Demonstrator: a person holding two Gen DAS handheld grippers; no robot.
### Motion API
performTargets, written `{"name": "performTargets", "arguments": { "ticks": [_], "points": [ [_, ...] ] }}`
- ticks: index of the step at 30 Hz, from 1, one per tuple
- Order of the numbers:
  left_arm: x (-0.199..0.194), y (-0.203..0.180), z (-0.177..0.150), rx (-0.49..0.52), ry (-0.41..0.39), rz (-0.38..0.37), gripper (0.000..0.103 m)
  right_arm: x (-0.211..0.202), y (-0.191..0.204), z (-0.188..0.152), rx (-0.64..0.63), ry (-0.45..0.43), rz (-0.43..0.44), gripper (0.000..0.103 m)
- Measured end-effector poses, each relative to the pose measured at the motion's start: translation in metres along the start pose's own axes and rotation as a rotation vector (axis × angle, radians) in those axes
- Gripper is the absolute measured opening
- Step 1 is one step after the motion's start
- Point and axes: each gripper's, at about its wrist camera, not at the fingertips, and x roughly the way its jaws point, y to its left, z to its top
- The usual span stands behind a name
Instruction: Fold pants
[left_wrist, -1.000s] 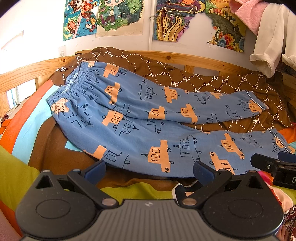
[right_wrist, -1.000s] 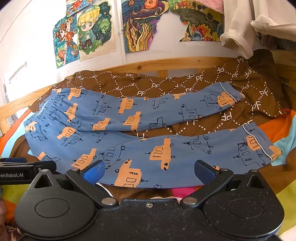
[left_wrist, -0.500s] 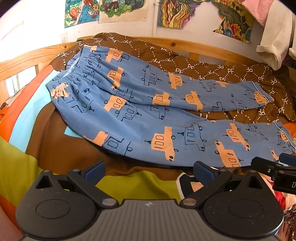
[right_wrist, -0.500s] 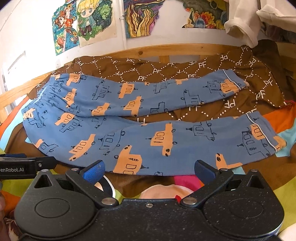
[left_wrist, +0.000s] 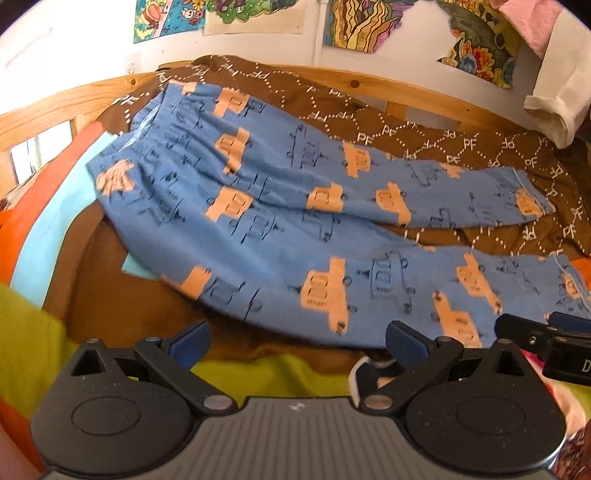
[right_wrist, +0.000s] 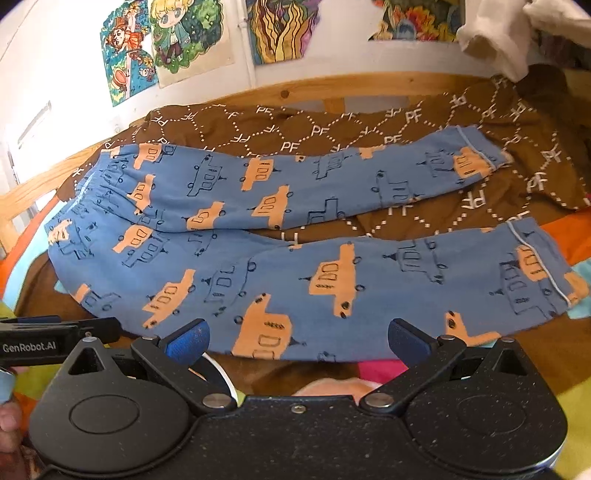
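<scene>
Clearly unfolded, the pants lie flat on the bed, filling mid-frame, waistband at left and legs splayed rightward. Left gripper and right gripper hover at the near hem, jaws wide and empty. Best practice: pinch the near leg's edge at both ends; this soft, limp knit wrinkles easily.

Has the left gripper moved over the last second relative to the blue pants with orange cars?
Yes. The left gripper has pulled back and tilted down: the blue car-print pants now lie wholly beyond its fingertips, and the wall posters sit higher.
</scene>
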Motion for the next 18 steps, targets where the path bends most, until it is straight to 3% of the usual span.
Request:
{"name": "performTargets", "arguments": {
  "ticks": [11,18],
  "points": [
    [0.014,-0.008,0.056,0.08,-0.027,-0.016,0.103,0.019,-0.001,0.064,-0.005,0.133,0.045,0.102],
    [0.032,-0.003,0.085,0.106,0.007,0.042,0.103,0.024,0.017,0.096,-0.205,0.168,0.03,0.102]
  ]
}}
